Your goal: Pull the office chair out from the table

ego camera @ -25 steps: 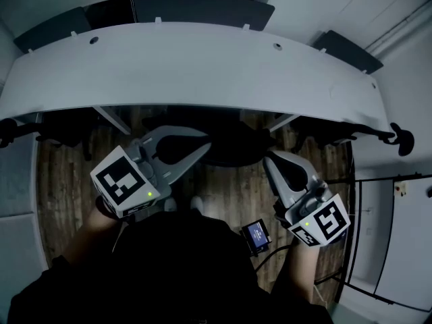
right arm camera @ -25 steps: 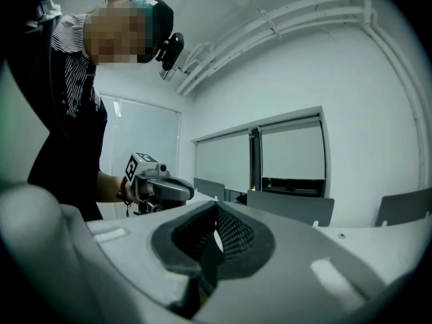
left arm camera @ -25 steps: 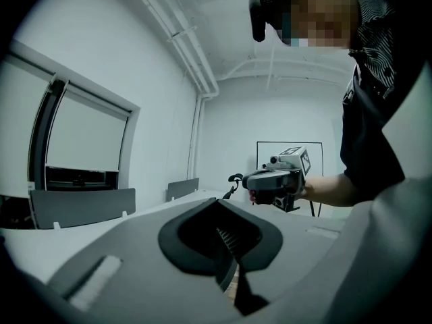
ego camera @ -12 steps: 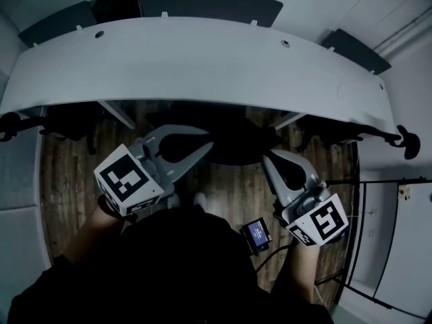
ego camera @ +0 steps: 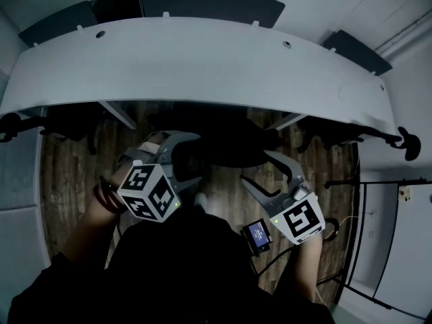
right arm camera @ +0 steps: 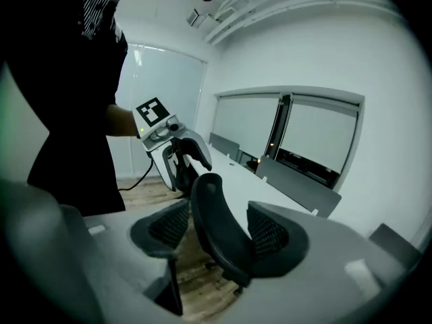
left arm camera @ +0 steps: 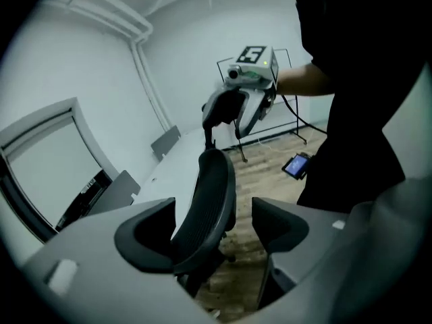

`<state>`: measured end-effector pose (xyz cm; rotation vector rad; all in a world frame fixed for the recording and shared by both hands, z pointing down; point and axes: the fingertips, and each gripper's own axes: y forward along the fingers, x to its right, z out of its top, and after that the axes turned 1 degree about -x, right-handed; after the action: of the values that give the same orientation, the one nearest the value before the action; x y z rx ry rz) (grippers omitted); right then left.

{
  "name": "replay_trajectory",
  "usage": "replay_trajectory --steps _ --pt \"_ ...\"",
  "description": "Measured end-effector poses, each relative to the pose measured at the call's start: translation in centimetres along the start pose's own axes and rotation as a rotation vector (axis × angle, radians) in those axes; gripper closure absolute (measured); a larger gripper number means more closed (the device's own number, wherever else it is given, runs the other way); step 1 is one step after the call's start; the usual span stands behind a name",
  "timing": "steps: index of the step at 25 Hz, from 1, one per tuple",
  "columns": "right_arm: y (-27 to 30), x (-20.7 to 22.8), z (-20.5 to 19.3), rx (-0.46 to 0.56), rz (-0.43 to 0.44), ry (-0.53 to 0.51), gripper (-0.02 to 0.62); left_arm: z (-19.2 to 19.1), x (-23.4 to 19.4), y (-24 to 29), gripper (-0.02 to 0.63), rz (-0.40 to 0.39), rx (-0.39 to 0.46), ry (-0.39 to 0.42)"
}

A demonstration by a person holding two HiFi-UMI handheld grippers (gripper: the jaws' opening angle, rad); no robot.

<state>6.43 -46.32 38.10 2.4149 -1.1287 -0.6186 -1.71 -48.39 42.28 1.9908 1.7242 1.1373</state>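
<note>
The black mesh-backed office chair (ego camera: 229, 144) is tucked under the white curved table (ego camera: 202, 66). My left gripper (ego camera: 191, 158) straddles the left side of the chair back (left arm camera: 209, 204), and my right gripper (ego camera: 264, 172) straddles its right side (right arm camera: 216, 228). Both sets of jaws have just been opening and now stand wide. The backrest edge lies between them, with a gap to at least one pad (left arm camera: 280, 228) (right arm camera: 158, 231) on each gripper. Each gripper view shows the other gripper across the chair: the right one (left arm camera: 226, 110) and the left one (right arm camera: 181, 155).
Wooden floor lies under the table. Other dark chairs stand at the left (ego camera: 67, 123) and right (ego camera: 337, 135) of the table. Grey panels (ego camera: 202, 5) stand behind it. A thin black metal rack (ego camera: 378, 181) is at the right. A small lit screen (ego camera: 256, 233) hangs at my waist.
Both grippers have dropped and rolled toward the chair back. Their jaws, shut before, now stand open around the backrest.
</note>
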Motion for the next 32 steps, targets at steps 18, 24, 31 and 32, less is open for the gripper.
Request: replay_trajectory --steps 18,24,31,32 --pt "7.7 -0.4 -10.1 -0.421 0.004 -0.394 0.279 -7.6 -1.6 7.6 0.256 0.122 -0.380 0.395" --pt "7.9 0.3 -10.6 -0.481 -0.027 -0.456 0.411 -7.2 -2.5 7.5 0.416 0.204 -0.366 0.468" --pt "8.3 -0.5 -10.5 -0.492 -0.025 -0.446 0.414 -7.8 -2.3 7.1 0.425 0.212 -0.372 0.501" --pt "8.3 -0.5 -10.5 -0.499 -0.026 -0.444 0.414 -7.9 -2.4 7.1 0.425 0.210 -0.373 0.505"
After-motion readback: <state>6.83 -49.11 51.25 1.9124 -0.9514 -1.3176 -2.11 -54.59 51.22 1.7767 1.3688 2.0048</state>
